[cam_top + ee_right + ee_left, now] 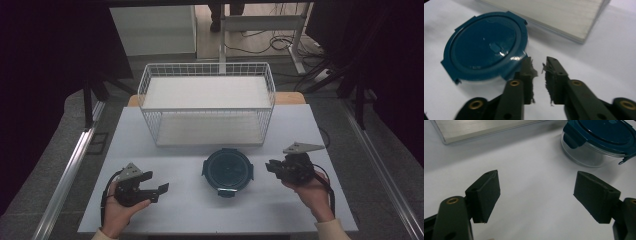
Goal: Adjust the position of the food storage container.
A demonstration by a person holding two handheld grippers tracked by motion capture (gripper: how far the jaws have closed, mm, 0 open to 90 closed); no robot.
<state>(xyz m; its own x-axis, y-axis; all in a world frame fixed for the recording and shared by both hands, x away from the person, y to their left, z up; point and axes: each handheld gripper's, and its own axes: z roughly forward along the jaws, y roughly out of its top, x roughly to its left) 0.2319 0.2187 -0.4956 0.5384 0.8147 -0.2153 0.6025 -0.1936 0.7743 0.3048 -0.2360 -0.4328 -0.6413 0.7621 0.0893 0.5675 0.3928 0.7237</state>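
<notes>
A round clear container with a dark teal clip lid (227, 170) stands at the middle of the white table, lid on. My left gripper (156, 184) is held to its left, low over the table, jaws wide open with nothing between them. In the left gripper view the jaws (536, 187) frame bare table, and the container (599, 135) sits up at the right. My right gripper (269, 166) is just right of the container. In the right gripper view its jaws (539, 66) stand nearly together with a narrow gap, empty, beside the lid's (484, 47) rim.
A white wire basket (207, 67) with a pale flat base (554, 15) stands behind the container, across the far half of the table (200, 210). Its base edge (486, 127) lies ahead of the left gripper. Dark floor, rails and cables surround the table.
</notes>
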